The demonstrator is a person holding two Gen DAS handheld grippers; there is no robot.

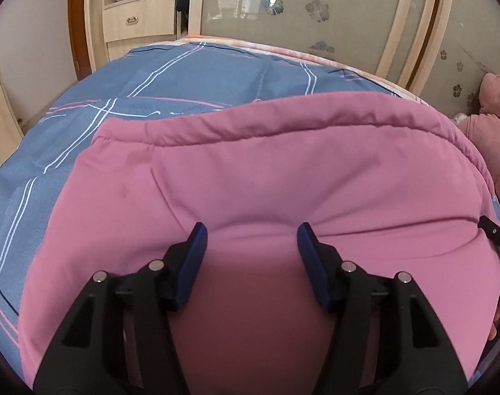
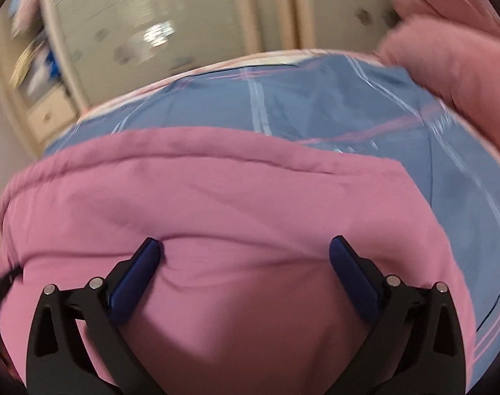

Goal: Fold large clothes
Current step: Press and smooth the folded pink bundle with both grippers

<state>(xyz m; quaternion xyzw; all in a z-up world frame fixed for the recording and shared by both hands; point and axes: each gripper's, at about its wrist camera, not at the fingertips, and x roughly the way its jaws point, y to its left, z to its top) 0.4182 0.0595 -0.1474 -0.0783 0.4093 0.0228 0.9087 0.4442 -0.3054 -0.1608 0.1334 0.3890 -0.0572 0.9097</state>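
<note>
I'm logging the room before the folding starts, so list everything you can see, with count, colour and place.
padded garment: one, pink, spread on the bed, under both grippers.
bed cover: one, blue with white and pink stripes, beneath the garment.
second pink item: one, pale pink, right edge of bed.
wardrobe doors: pale, flower pattern, behind the bed.
drawer unit: one, beige, back left.
left gripper: black, blue pads, jaws apart over garment.
right gripper: same, jaws wide.

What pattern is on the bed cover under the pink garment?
The bed cover is blue with white and pink crossing stripes, clearest in the left wrist view.
</note>
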